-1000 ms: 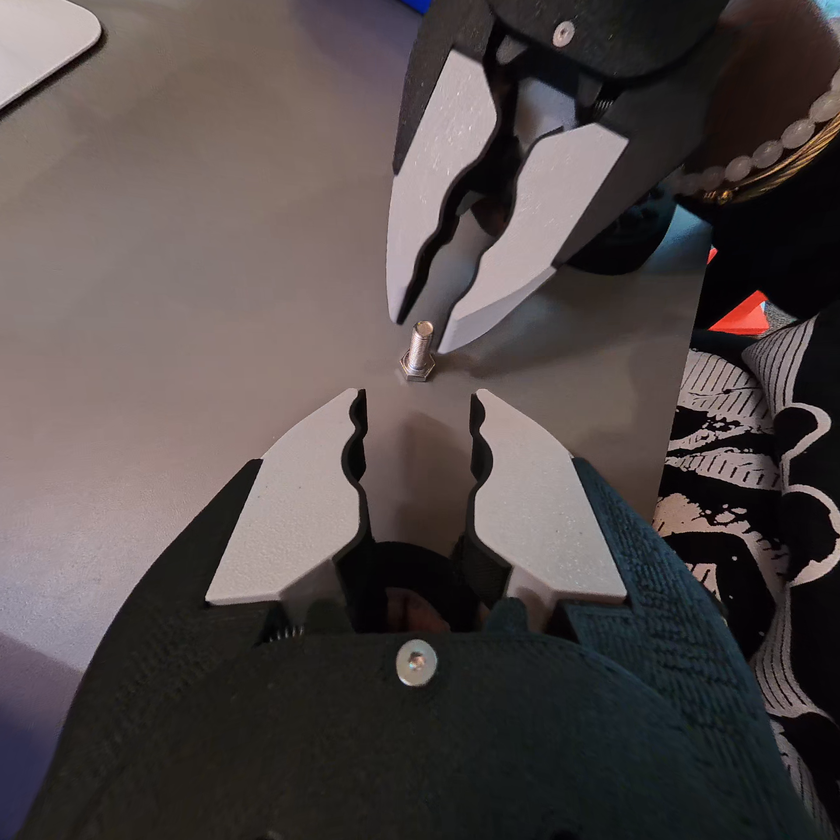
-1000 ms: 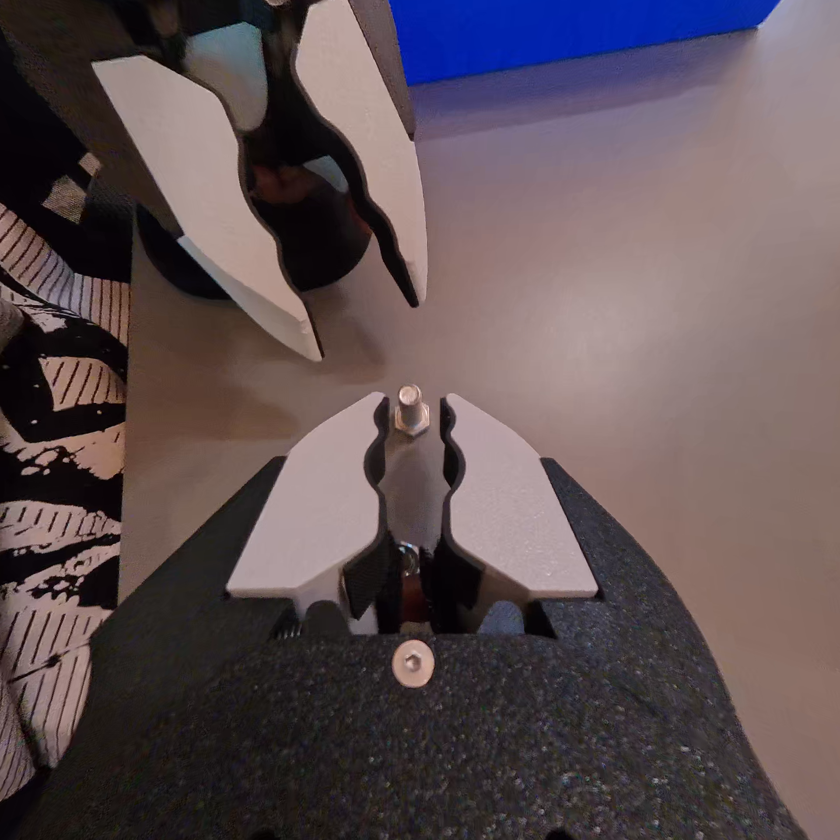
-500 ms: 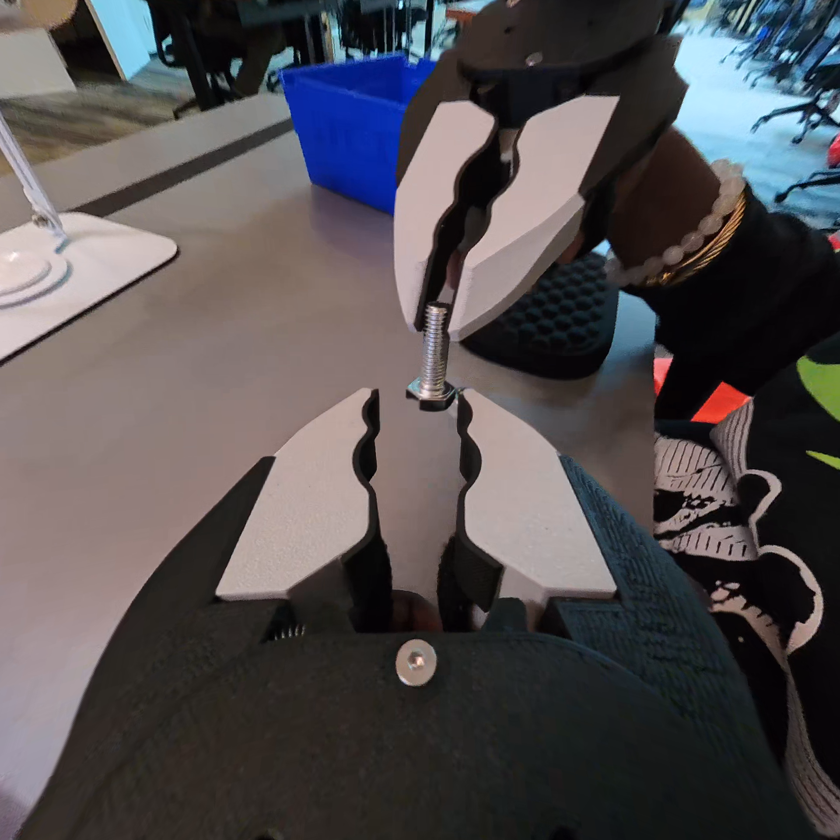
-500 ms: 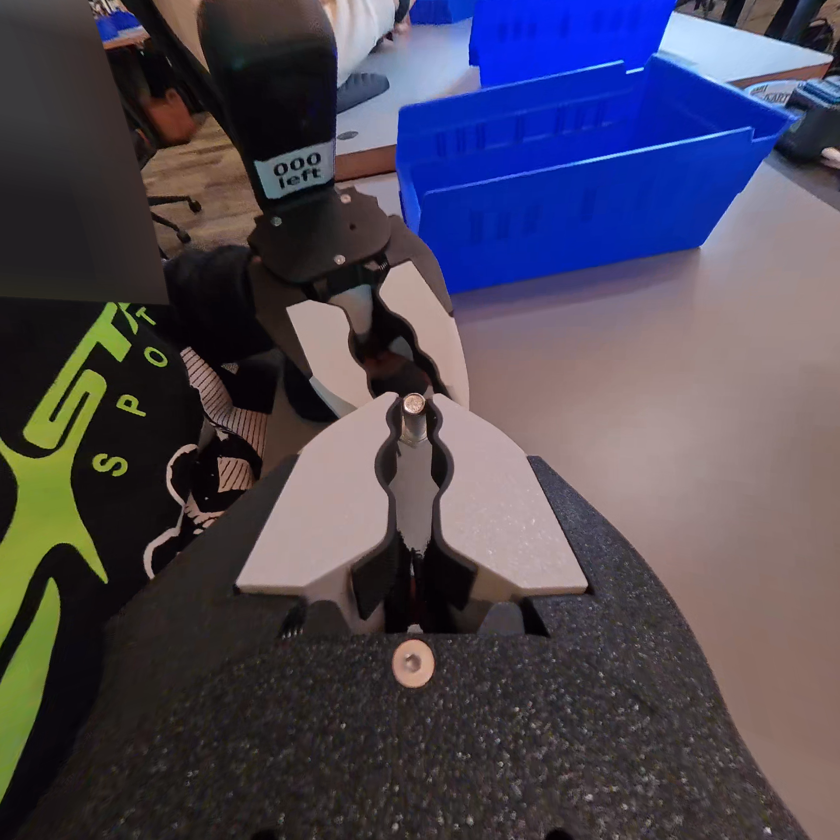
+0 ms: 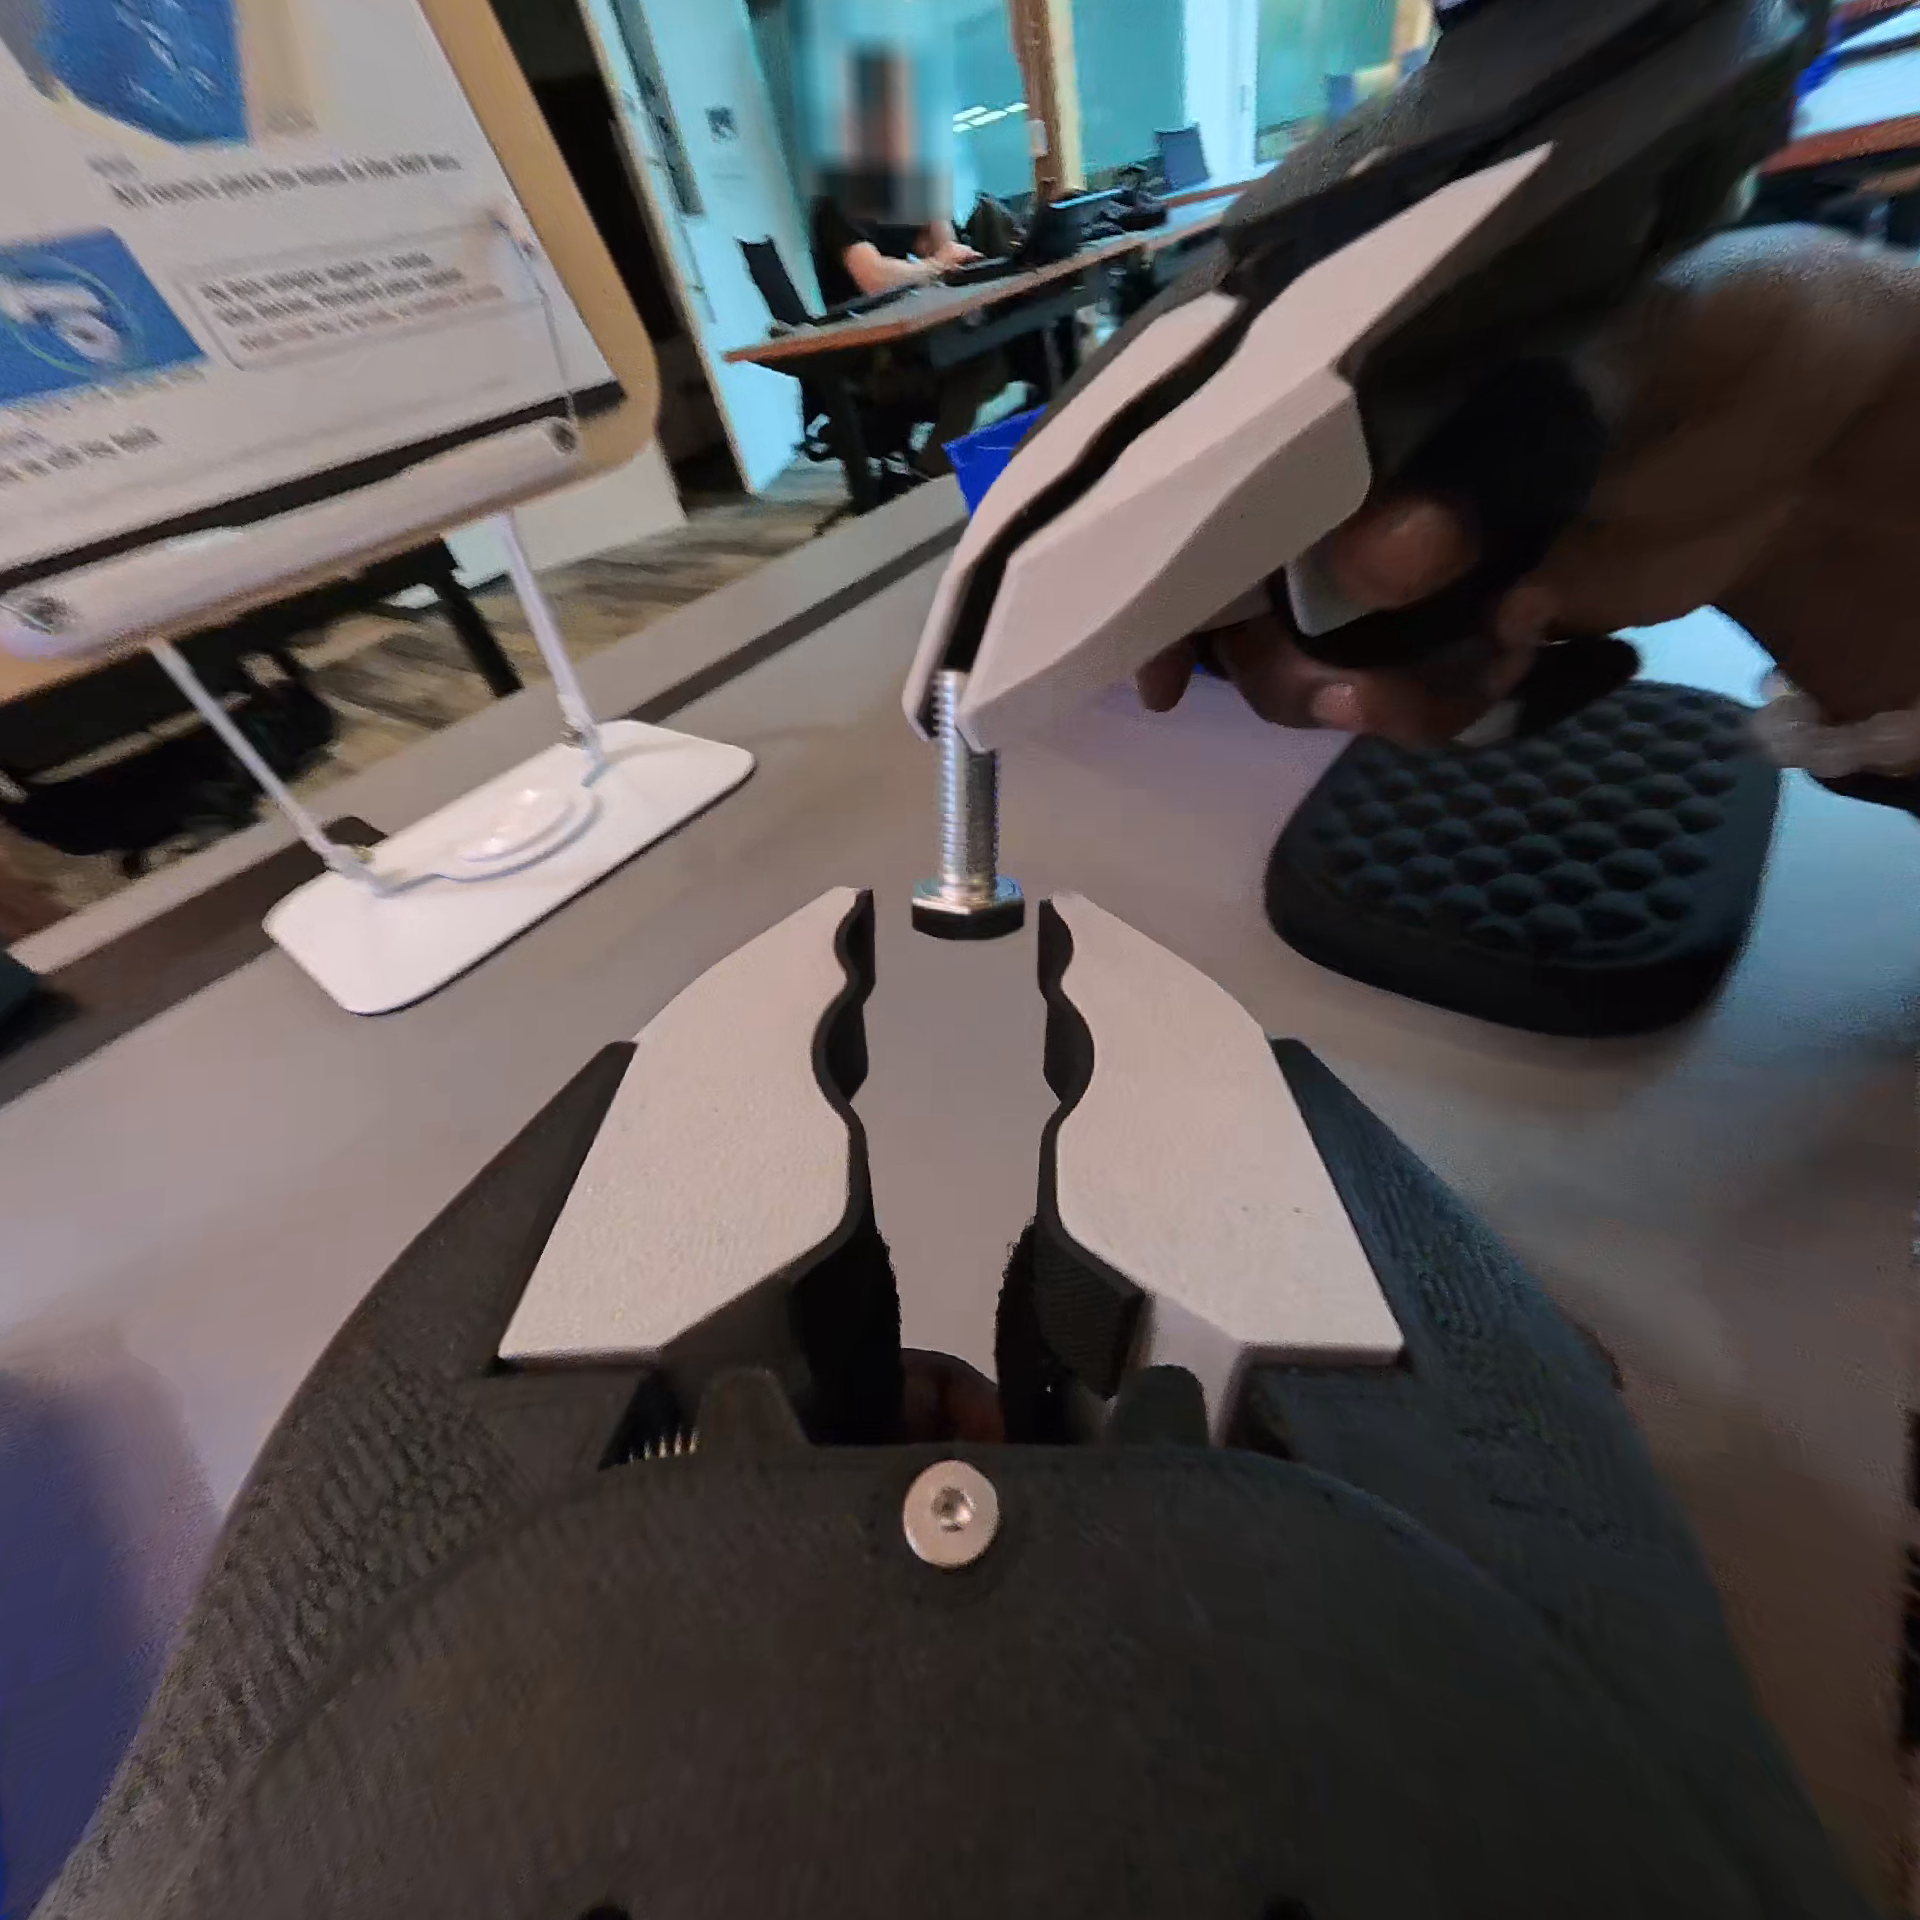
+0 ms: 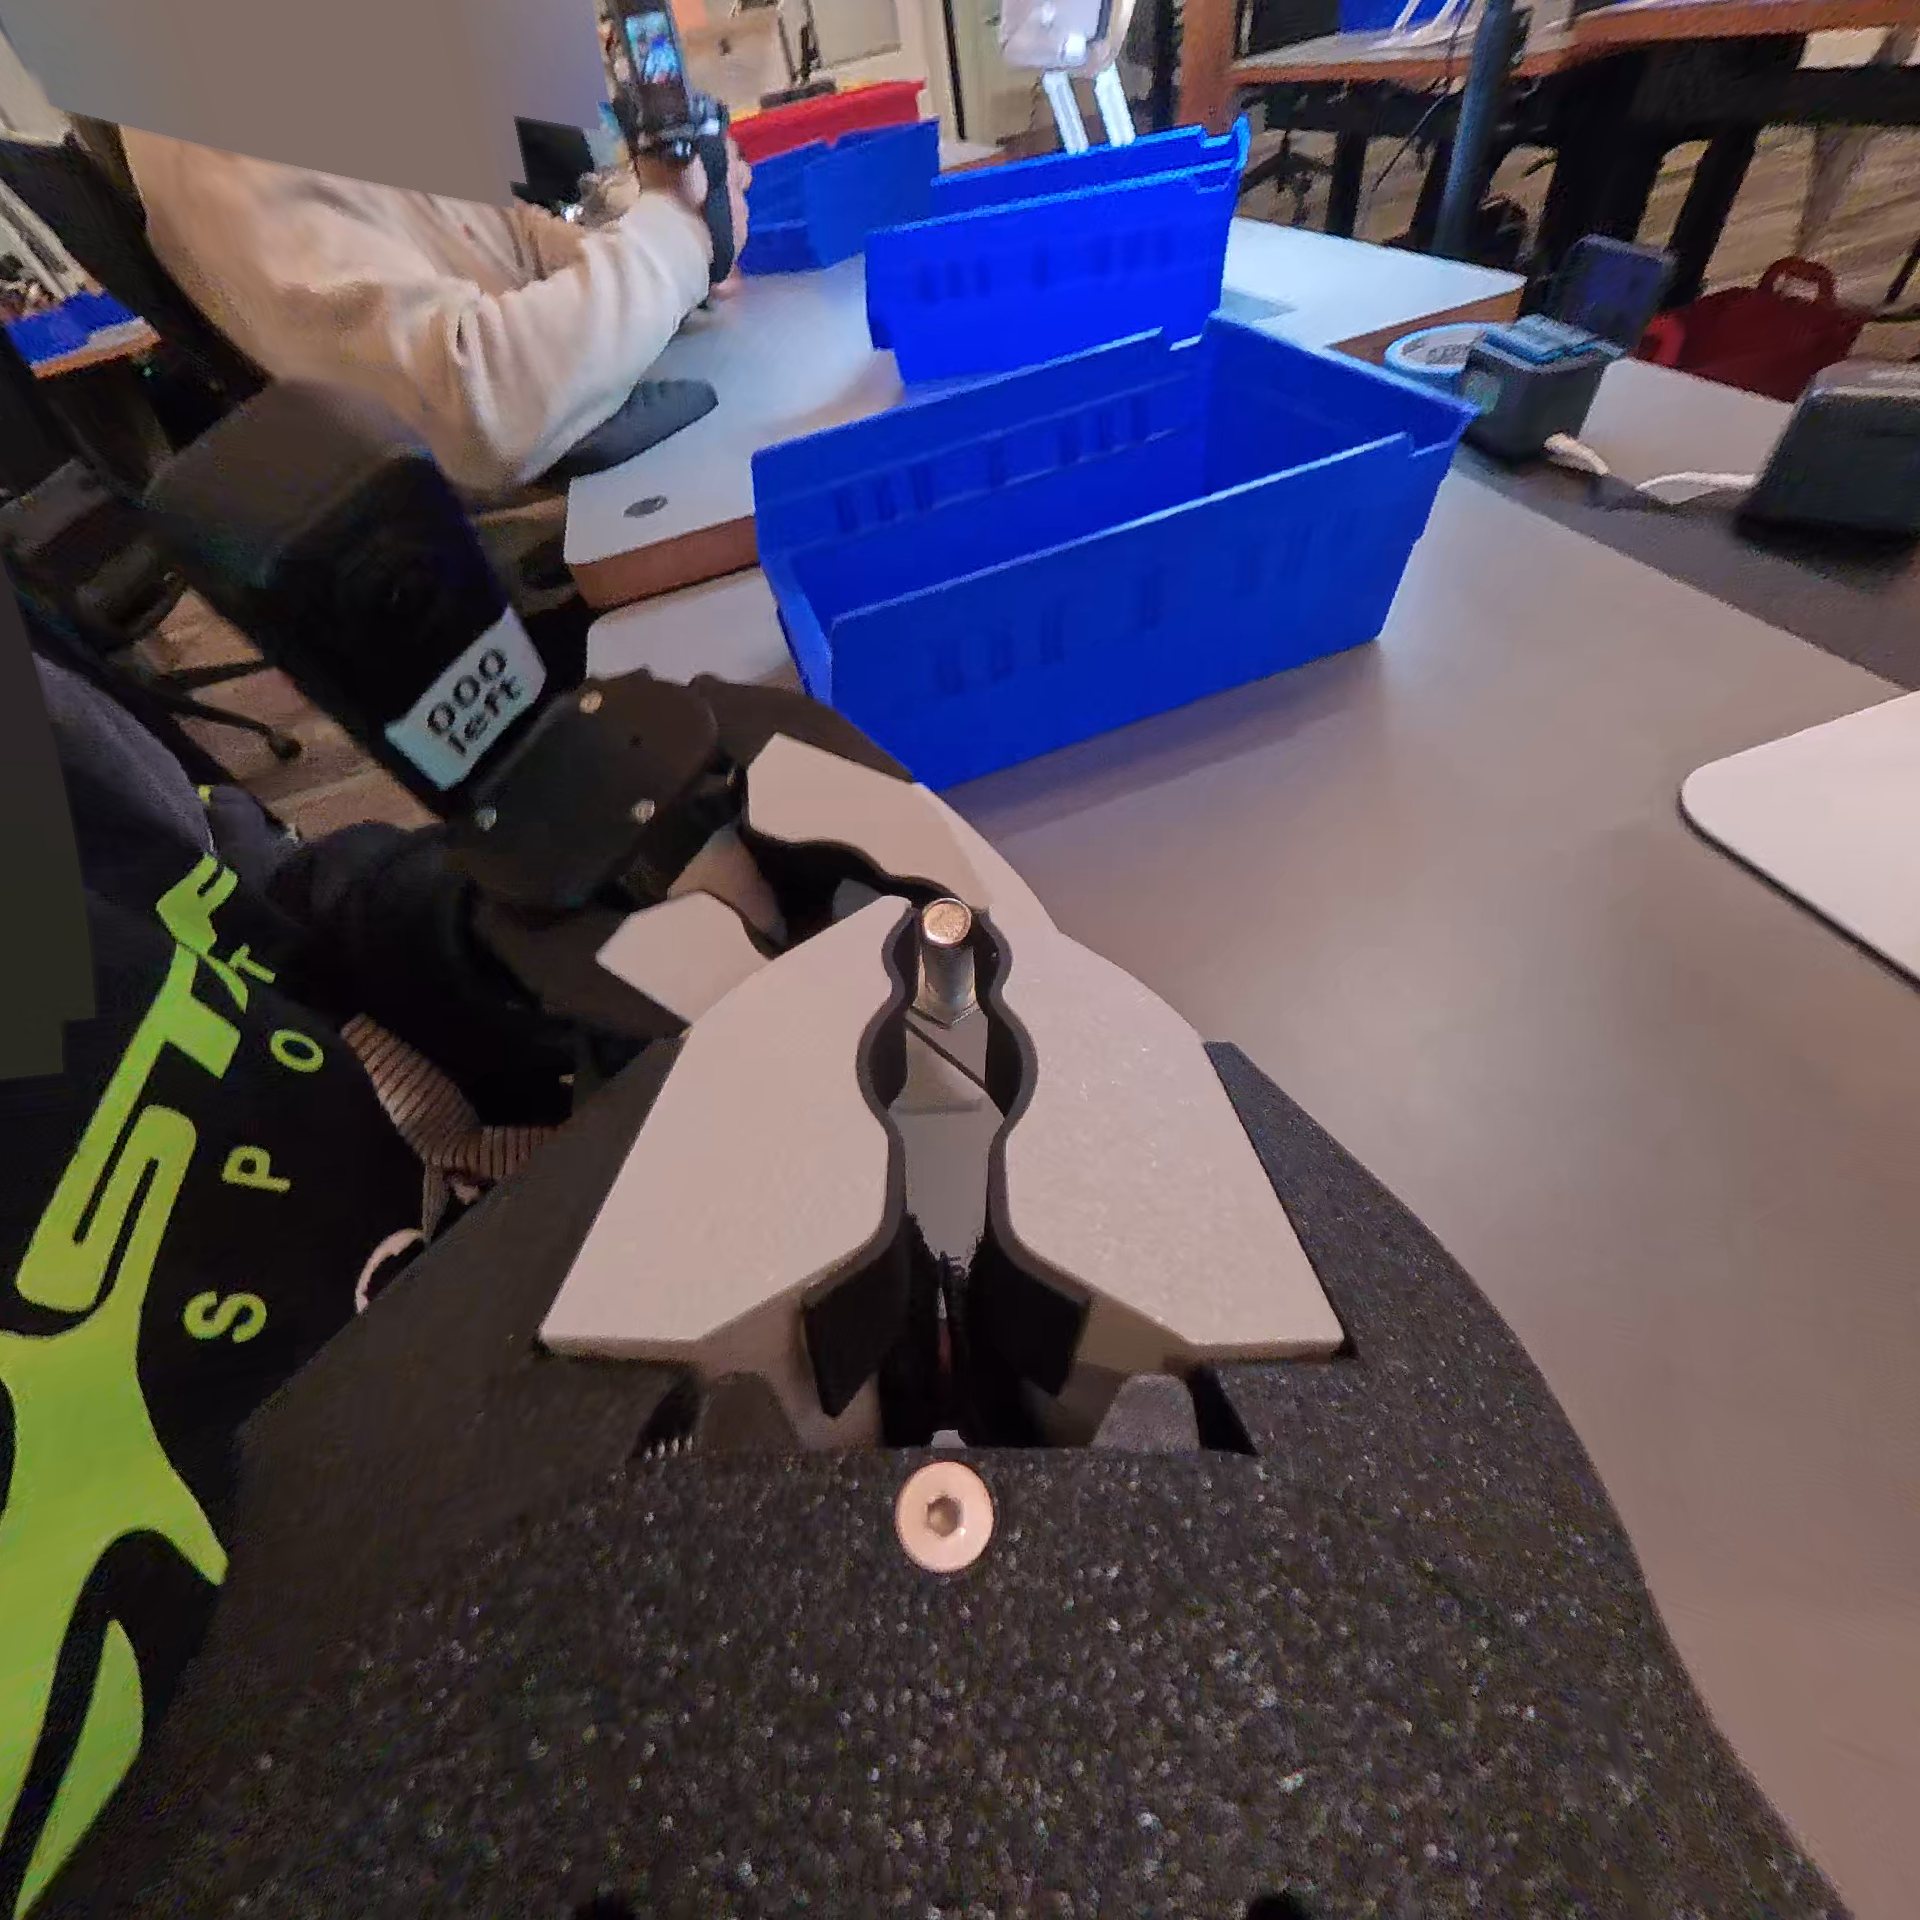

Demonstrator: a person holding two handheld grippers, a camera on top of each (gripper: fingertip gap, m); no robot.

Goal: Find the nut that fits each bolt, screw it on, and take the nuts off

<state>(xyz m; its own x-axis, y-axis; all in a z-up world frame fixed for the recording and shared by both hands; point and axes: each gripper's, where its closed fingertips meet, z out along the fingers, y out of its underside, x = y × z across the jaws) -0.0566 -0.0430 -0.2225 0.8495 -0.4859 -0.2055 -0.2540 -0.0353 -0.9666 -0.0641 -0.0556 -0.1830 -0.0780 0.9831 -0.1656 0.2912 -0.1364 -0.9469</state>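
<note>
A silver bolt hangs upright with its hex head down, just above the grey table. My right gripper is shut on the bolt's threaded top end. In the right wrist view the bolt stands between the closed tips of the right gripper. My left gripper is open and empty, its tips on either side of the bolt head with small gaps. The left gripper's fingers also show behind the bolt in the right wrist view. No loose nut is in view.
A black honeycomb pad lies to the right of the bolt. A white sign stand is at the far left. A blue bin sits on the table beyond the grippers. A white pad corner is at the right. A person sits at the neighbouring table. My two grippers' fingertips are within a few centimetres of each other.
The right gripper closed on the bolt's threaded end and raised it from the table. Both grippers tilted up, so the room shows. The left gripper's open jaws now flank the bolt head.
</note>
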